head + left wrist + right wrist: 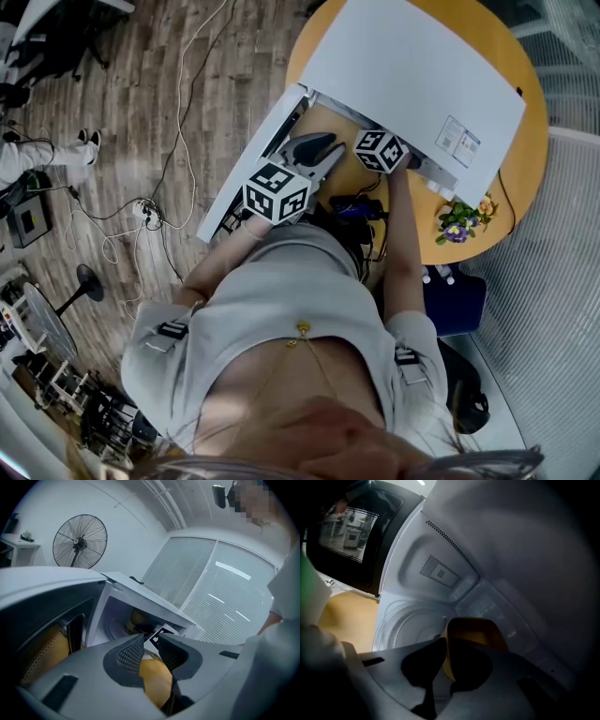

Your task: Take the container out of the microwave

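While the white microwave (412,84) stands on the round tabletop (530,178) with its door (246,178) swung open at left, the right hand-held gripper (446,641) reaches into the cavity. Jaws pinched on the near wall of the yellow container (478,630), one outside the rim, one inside. Container sits low centre in the right gripper view, at the right side of the glass turntable (405,620). Left hand-held gripper (150,638) hangs outside the opening, jaws apart, nothing between them.
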